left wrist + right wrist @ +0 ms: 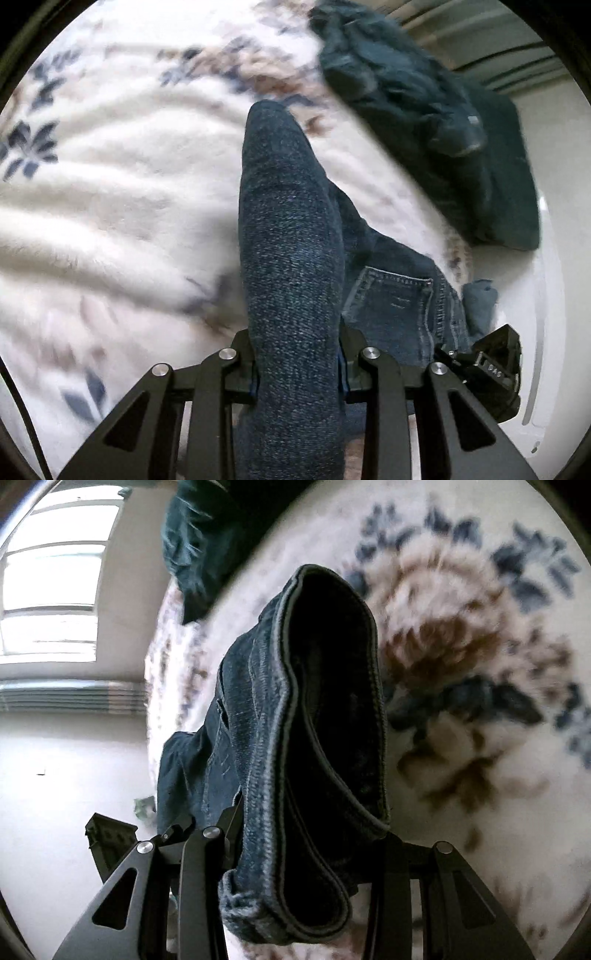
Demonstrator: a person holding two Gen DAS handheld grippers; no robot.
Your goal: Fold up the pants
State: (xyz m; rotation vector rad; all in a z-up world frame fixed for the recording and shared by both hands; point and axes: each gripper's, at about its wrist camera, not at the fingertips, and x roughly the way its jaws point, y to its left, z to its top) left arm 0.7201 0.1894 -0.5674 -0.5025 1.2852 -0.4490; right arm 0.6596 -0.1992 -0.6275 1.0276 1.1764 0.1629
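The pants are dark blue jeans (291, 266). In the left wrist view my left gripper (299, 369) is shut on a thick fold of the denim, which rises between the fingers; a back pocket (391, 299) shows to the right. In the right wrist view my right gripper (306, 849) is shut on the jeans (258, 738) at a hemmed edge whose opening (328, 701) gapes dark. Both hold the jeans above a white floral blanket (110, 203). The other gripper shows at the edge of each view (491, 369) (107, 834).
A dark teal cushion or folded cloth (424, 110) lies at the far side of the blanket; it also shows in the right wrist view (199, 535). The blanket (461, 664) has blue and brown flowers. A window (51, 583) and a radiator (70, 696) stand beyond the bed.
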